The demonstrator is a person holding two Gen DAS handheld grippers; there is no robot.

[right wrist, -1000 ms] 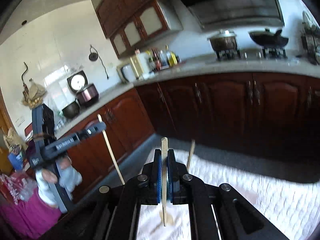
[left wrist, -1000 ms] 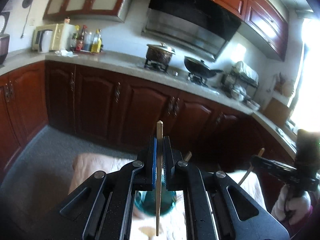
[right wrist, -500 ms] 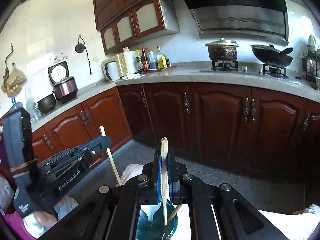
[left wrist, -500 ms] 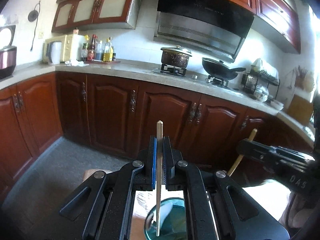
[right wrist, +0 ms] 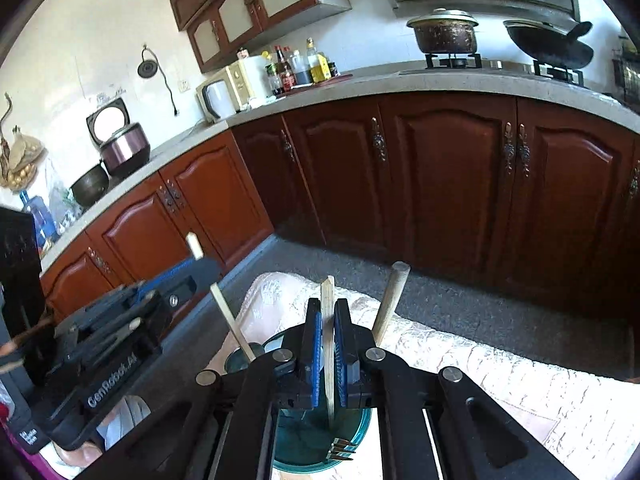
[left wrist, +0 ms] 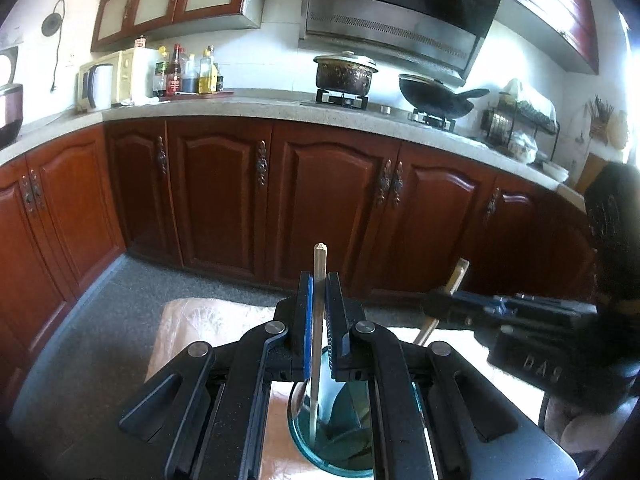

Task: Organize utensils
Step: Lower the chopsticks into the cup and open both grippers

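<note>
both claws pinch upright sticks over the teal cup

left view: left claw [left wrist: 319, 320] clamps a wooden stick [left wrist: 319, 276] upright, teal cup [left wrist: 336, 436] right below.
right view: right claw [right wrist: 328, 344] clamps another stick [right wrist: 328, 320]; only here fork tines [right wrist: 340, 450] show inside the cup [right wrist: 320, 440].

Both grippers, left [left wrist: 320, 316] and right [right wrist: 329, 344], were black linkages with silver pivot screws and blue-lined fingers [left wrist: 307, 320]; white lettering marked their bodies.

Wood, glass and matt plastic
Pale bare wood is seen in the utensil handle [left wrist: 319, 320]; the teal cup [right wrist: 320, 444] looks glossy, the cloth [right wrist: 500, 368] embossed.
</note>
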